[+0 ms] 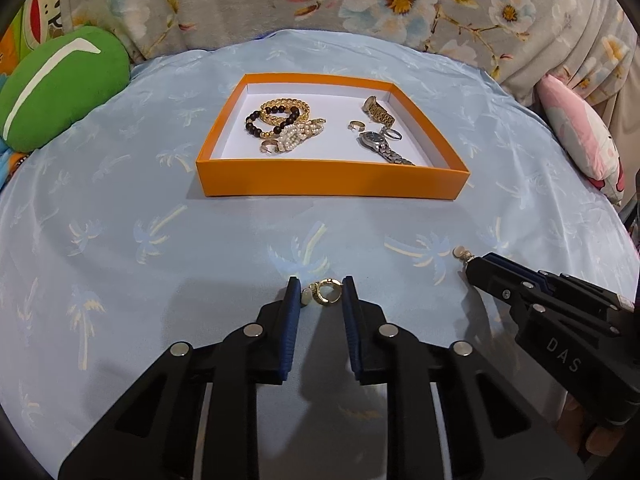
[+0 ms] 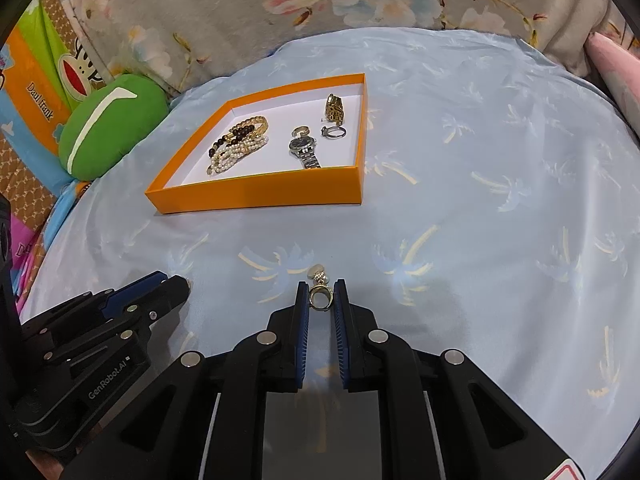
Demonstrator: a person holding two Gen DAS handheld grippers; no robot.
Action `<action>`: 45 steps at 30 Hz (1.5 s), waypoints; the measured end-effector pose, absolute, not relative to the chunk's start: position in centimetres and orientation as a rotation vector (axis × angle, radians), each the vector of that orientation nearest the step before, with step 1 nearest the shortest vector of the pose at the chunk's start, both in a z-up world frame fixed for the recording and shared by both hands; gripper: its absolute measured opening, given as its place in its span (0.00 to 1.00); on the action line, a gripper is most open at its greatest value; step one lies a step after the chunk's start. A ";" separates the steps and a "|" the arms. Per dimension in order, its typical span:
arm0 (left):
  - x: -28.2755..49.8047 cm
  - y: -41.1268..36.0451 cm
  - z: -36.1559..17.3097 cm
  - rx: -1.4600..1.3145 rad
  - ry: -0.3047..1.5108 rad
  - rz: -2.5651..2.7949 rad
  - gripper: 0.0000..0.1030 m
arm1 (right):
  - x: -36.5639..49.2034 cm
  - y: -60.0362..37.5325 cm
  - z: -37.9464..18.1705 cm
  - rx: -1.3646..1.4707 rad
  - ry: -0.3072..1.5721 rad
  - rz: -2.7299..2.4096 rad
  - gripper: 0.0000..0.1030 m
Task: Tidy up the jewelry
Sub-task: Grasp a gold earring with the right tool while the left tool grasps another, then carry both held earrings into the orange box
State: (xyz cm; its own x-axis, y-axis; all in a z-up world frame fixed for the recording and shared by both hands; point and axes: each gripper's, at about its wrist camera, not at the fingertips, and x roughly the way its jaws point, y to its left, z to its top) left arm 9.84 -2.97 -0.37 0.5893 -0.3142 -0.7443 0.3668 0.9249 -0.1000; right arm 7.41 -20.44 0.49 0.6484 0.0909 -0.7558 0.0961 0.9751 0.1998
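My left gripper (image 1: 320, 294) is closed on a small gold earring (image 1: 329, 293). The earring has a little pearl on one side, and it sits right between the two blue pads, touching both. It looks like it is resting on the blue cloth (image 1: 160, 240) with the palm trees, down at the near edge. My right gripper (image 2: 320, 300) is closed too, and it pinches the other gold earring (image 2: 321, 297). That one has its pearl bits poking out past the tips. The two grippers sit side by side, near each other but not touching. I think the step now is picking up: both earrings are caught, but neither is lifted yet. Next I have to raise them gently and carry them forward to the orange box (image 1: 332, 182). The box is well apart from both grippers, farther up the cloth. Its front wall stands in the way, so I must go up and over it before I let go. The earrings are tiny and smooth, so I think they could slip out or twist if I move fast. Inside the box I see a pearl bracelet (image 1: 296, 136) and a dark bead bracelet (image 1: 272, 120) on the left side. A silver watch (image 1: 378, 144) and a gold watch (image 1: 378, 110) lie on the right side. There is bare white floor in the middle, and that seems a good spot for the pair.
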 end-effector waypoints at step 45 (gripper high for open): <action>16.9 -1.2 7.9 -0.019 0.693 -0.436 0.03 | 16.4 -20.5 7.4 0.222 0.747 0.137 0.11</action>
